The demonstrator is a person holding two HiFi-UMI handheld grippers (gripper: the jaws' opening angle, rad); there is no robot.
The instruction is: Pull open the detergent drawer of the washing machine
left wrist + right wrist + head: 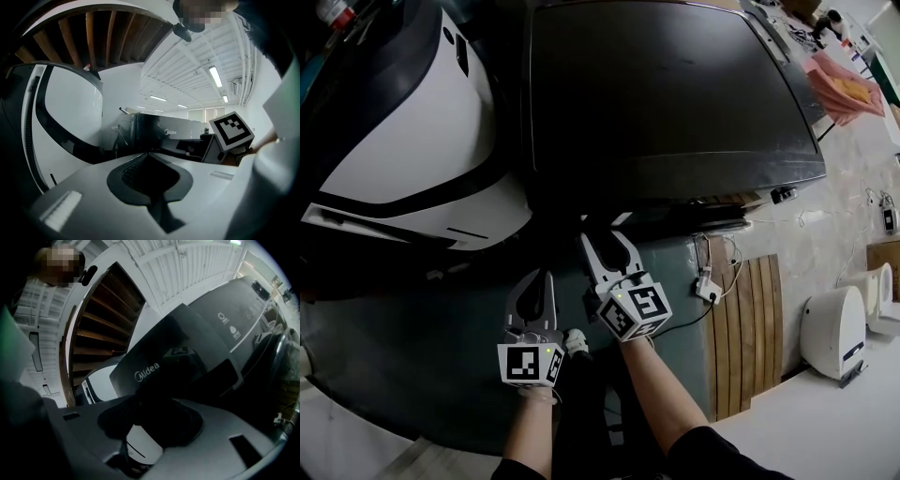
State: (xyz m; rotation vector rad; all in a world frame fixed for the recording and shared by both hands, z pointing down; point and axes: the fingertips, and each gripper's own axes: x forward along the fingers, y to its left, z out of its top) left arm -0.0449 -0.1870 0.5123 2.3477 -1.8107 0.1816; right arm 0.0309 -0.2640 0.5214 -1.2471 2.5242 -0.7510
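Observation:
The dark washing machine (675,94) fills the upper middle of the head view. Its detergent drawer (154,366), a dark front panel with a white brand logo, is also visible in the left gripper view (164,133). My right gripper (607,239) reaches level under the machine's front edge. In its own view the right gripper (154,425) has the drawer's lower edge between its jaws, which still stand apart, and the pads do not visibly press. My left gripper (534,278) hangs lower left of the right one, open and holding nothing (150,171).
A large white appliance (403,141) stands at the left of the machine. A slatted wooden board (750,319), a plug with cables (708,287) and a white device (834,330) lie on the right. A pink cloth (842,86) lies far right.

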